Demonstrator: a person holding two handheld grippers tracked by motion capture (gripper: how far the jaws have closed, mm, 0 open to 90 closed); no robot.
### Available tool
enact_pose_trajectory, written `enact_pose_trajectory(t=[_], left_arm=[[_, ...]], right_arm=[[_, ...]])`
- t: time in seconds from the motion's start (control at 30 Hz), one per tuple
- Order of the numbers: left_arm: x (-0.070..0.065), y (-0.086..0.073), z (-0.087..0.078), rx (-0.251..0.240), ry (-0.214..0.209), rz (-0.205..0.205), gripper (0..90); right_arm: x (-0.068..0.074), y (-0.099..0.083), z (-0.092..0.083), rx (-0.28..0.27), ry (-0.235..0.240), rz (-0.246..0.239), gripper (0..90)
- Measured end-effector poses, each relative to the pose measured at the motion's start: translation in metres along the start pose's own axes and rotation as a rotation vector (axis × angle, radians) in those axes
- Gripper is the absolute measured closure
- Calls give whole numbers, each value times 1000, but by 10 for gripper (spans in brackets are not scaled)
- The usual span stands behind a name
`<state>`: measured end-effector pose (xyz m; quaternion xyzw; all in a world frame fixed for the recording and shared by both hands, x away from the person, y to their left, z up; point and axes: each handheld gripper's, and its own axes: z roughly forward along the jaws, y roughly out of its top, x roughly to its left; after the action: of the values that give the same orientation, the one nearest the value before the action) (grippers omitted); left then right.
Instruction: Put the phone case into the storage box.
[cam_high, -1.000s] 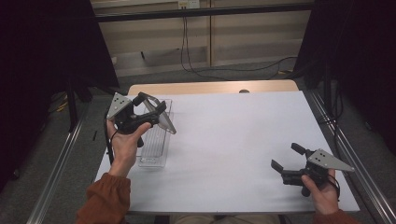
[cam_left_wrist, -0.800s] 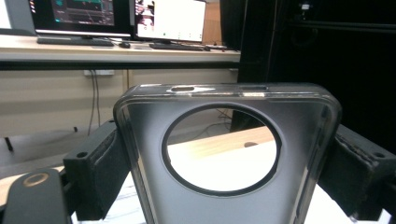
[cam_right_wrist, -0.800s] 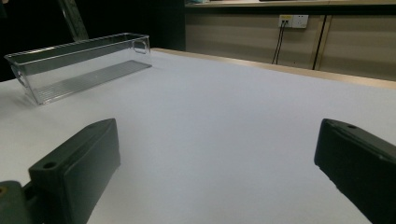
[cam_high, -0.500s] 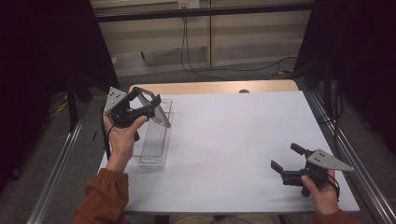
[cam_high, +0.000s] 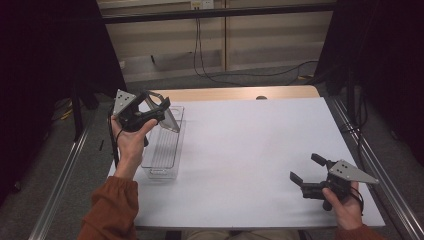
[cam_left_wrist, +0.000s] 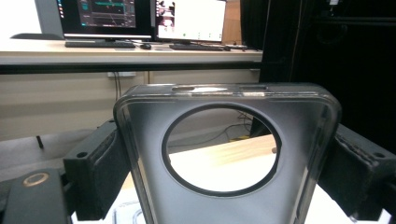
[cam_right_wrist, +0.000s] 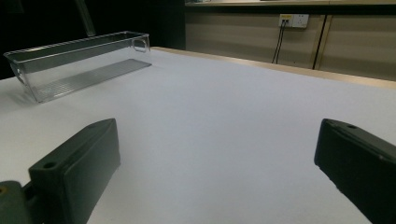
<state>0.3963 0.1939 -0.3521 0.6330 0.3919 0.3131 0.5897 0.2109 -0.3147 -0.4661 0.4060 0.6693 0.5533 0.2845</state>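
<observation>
- A white-topped table (cam_high: 250, 150) with a strip of bare wood along its far edge stands in a dim room with black curtains at both sides, cables hanging down a pale back wall.
- The left gripper (cam_high: 159, 107), held up in the person's left hand (cam_high: 131, 142) over the table's left side, is clamped on a clear phone case (cam_left_wrist: 224, 154); in the left gripper view both black jaws press its side edges and a large round camera opening faces the lens.
- In the high view the phone case slants above a clear plastic bin (cam_high: 162, 150), which sits directly beneath it at the table's left edge, long side running away from the person.
- The bin's floor is ribbed, seen across the table in the right gripper view (cam_right_wrist: 79, 65).
- The right gripper (cam_high: 307, 172) rests low near the table's front right corner, well apart from the bin, its jaws spread wide with nothing between them.
- Monitors (cam_left_wrist: 140, 18) glow on a desk beyond the table.
</observation>
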Motion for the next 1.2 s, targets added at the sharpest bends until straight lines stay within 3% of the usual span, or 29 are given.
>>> enact_pose_trajectory(t=[0.43,0.63,1.2], left_arm=[[10,-2,14,-8,37,14,121],[13,-2,22,4,48,38,121],[20,-8,42,28,77,49,121]], right_arm=[[0,0,0,-2,2,-2,0],[1,0,1,1,5,2,0],[1,-1,1,3,7,3,0]])
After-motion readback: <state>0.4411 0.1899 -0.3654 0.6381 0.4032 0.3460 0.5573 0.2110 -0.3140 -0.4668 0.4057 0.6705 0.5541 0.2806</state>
